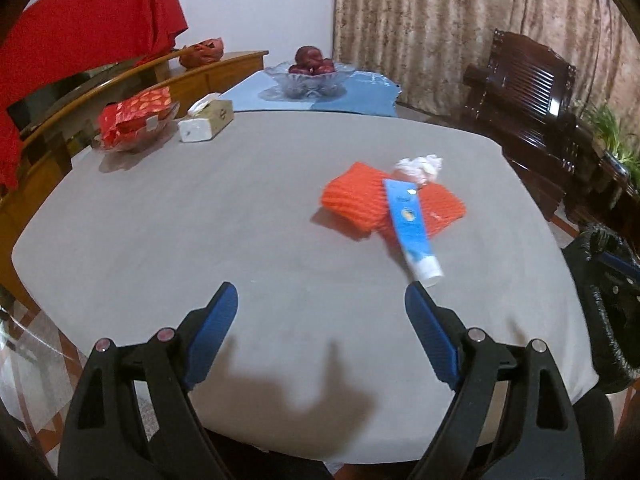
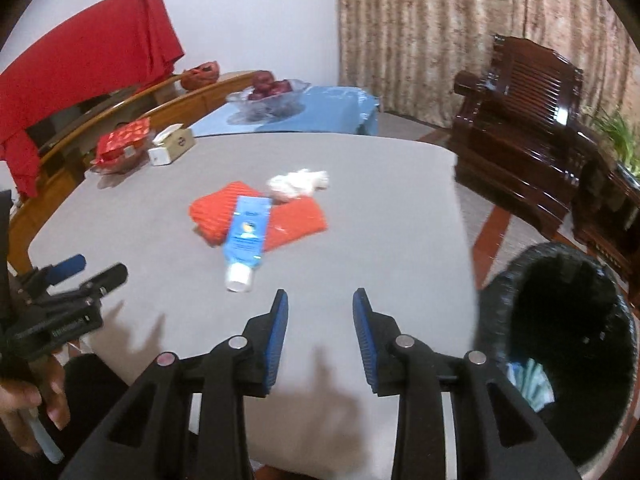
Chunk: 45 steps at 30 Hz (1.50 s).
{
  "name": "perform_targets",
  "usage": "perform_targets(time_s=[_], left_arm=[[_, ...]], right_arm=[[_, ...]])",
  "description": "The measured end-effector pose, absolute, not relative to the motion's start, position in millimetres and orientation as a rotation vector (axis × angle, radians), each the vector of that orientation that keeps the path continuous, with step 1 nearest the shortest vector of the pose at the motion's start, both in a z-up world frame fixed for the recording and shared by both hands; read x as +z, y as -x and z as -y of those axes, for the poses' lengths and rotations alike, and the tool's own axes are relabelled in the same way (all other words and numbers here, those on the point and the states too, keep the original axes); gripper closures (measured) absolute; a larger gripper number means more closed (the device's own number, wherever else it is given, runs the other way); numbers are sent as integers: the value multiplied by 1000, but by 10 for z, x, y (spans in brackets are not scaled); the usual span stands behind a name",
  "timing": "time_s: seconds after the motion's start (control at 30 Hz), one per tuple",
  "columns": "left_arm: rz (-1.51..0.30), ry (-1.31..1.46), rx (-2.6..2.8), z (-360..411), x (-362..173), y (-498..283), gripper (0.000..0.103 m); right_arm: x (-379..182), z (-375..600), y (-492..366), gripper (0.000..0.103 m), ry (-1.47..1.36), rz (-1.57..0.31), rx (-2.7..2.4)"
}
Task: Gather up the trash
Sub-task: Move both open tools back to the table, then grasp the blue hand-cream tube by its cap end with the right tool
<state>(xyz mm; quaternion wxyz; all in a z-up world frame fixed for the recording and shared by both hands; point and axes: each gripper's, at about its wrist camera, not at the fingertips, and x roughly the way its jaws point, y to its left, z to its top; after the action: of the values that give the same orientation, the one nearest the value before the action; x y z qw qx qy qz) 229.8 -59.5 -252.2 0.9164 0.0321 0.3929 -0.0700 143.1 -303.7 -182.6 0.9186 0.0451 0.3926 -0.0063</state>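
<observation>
Matt grey cloth on table (image 1: 160,220), glossy plastic tube (image 1: 412,224), ribbed orange foam net (image 1: 352,196)

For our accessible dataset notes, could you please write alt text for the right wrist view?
The right gripper, jaws apart and empty, hovers over a grey table facing a blue tube lying across orange foam netting beside crumpled white tissue. A black-lined trash bin stands at right.
</observation>
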Motion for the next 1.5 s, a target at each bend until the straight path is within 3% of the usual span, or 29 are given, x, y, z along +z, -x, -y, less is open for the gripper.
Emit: perform_targets(time_s=[0.5, 1.03, 1.2, 1.27, 1.4, 1.5], left_arm=[[-824, -56, -142, 159, -2969, -2561, 19], [-837, -28, -190, 200, -3275, -2830, 21], [-831, -27, -190, 231, -3287, -2890, 21], [-828, -33, -193, 263, -3282, -2903, 21], [-814, -47, -200, 335, -3251, -2923, 21], [-814, -50, -202, 375, -3251, -2924, 21]], right_arm=[[-2348, 2349, -2121, 67, -81, -855, 56], [-2740, 2176, -2639, 65, -84, -897, 68], [-2748, 2265, -2651, 72, -106, -906, 79], [-2709, 2282, -2625, 87, -100, -891, 85], [-2680, 2321, -2609, 90, -105, -908, 106], [-2686, 2357, -2600, 86, -105, -909, 91]])
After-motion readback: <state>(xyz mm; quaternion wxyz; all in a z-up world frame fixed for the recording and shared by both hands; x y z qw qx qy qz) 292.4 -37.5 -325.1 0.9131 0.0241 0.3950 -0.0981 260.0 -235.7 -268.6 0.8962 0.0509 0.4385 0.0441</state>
